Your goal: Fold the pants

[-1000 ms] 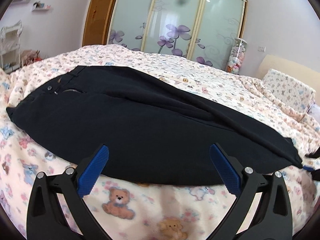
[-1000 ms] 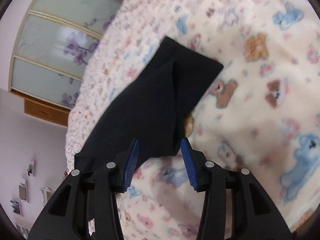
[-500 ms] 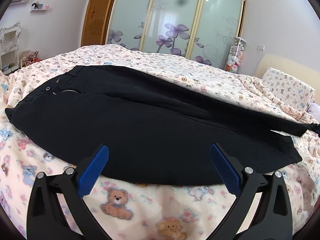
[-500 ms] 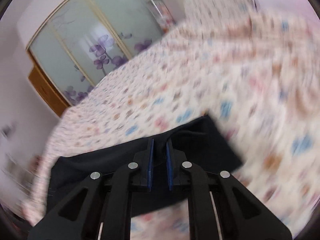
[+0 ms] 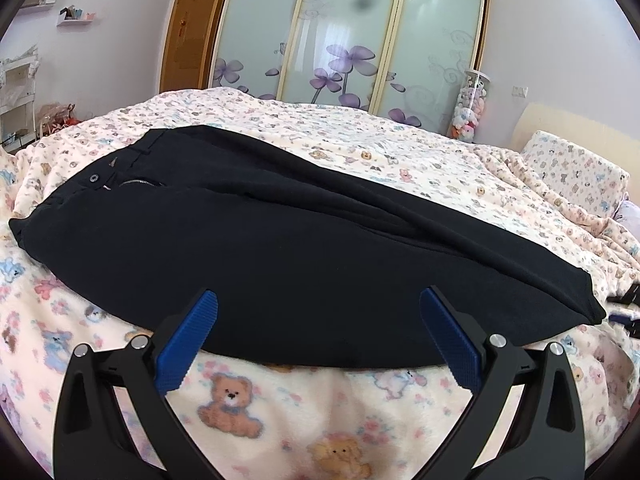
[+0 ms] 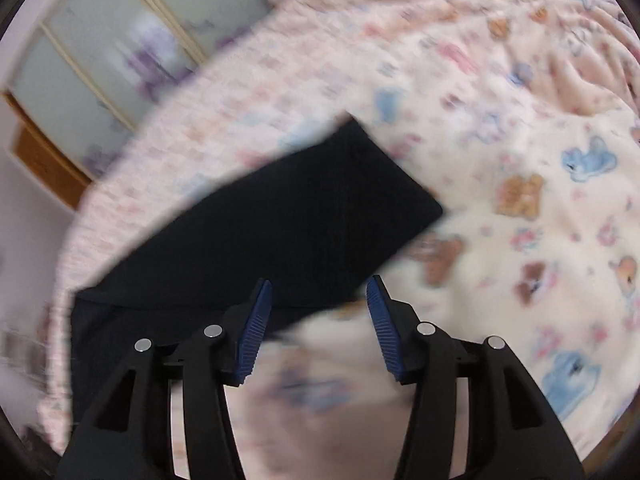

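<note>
Right gripper (image 6: 318, 328) fingers, pinched on leg cuff half second ago, now parted, empty. Black pants (image 5: 304, 240) lie lengthwise on bed (image 5: 280, 408), legs stacked. Left gripper (image 5: 318, 344) wide open, empty, at near edge. Judgement: lengthwise fold done; crosswise fold next.

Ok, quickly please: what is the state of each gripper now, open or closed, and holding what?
Left gripper: open, holding nothing, above the pants.
Right gripper: open, holding nothing, at the pants leg end.
</note>
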{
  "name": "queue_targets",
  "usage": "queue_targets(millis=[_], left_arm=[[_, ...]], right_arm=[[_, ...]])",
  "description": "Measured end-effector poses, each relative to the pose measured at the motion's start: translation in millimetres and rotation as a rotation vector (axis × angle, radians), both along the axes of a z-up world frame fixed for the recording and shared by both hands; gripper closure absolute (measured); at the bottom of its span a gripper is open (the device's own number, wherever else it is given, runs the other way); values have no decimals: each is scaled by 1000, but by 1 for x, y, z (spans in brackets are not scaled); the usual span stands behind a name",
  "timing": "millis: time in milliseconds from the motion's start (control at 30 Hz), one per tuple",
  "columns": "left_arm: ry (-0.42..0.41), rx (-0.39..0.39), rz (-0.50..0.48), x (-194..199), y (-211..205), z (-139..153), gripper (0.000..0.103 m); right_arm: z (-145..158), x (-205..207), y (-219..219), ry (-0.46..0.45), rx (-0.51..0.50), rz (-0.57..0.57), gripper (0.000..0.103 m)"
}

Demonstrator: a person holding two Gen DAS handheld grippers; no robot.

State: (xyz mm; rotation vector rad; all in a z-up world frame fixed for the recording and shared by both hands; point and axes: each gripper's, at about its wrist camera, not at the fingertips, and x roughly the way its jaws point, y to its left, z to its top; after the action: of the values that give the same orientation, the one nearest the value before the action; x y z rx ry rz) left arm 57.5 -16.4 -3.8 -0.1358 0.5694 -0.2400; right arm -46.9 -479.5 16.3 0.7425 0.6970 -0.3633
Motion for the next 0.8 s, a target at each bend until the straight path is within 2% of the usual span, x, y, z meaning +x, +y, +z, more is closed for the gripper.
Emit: queue_targets(millis=[67,133,233,300,433,500,600,700,800], left_arm=[[18,-10,-19,1,-1,-2,2],[12,9,5,-1,1,-2,2],[-1,-4,40,-2,10,-2,2],[21,-46,80,2,19,-7,2],[54,-156,128,9,34,-12,2],[53,-165,134,9,36,-13,2],[53,-136,129,7,35,-11,2],[59,-31,95,15,31,3,2],[41,21,69,36,34,23,2]], right_arm=[[1,-3,11,-121,122,69,52],[-15,11,27,-189,305,131,54],[-53,40,43,-184,527,163,59],[-68,49,44,-164,566,137,60],[-80,47,29,-185,597,50,62],[-84,41,24,-188,597,14,66],[-95,36,21,-228,638,-56,68],[-103,30,16,-264,685,-96,68],[-105,31,16,-287,713,-117,68]])
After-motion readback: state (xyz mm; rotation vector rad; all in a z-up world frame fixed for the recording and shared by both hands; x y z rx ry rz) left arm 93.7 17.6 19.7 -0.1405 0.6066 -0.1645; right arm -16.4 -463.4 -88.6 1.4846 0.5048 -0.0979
